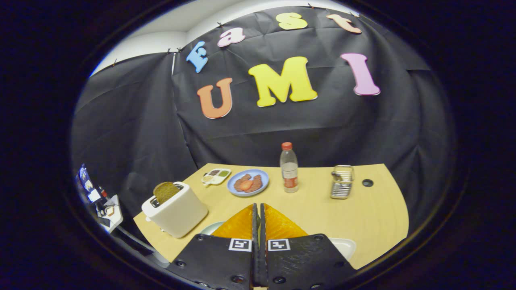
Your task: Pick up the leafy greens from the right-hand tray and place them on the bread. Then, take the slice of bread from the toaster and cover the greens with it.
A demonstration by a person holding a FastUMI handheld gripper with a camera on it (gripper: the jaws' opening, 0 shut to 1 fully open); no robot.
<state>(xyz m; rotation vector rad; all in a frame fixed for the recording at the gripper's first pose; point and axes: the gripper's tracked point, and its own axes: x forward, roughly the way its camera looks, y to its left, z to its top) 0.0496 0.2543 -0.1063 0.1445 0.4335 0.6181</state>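
Behind closed fingers (pixel 258 209), tray (pixel 342 245) mostly hidden, greens unseen

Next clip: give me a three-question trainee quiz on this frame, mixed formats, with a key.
1. True or false: a bread slice stands in the toaster.
2. Just beyond the tongs stands: A) the blue plate B) the wire basket C) a kettle.
3. Fill in: between plate and basket stands a ___ with a red cap.

Key: 1 true; 2 A; 3 bottle. The tongs are shut and hold nothing.
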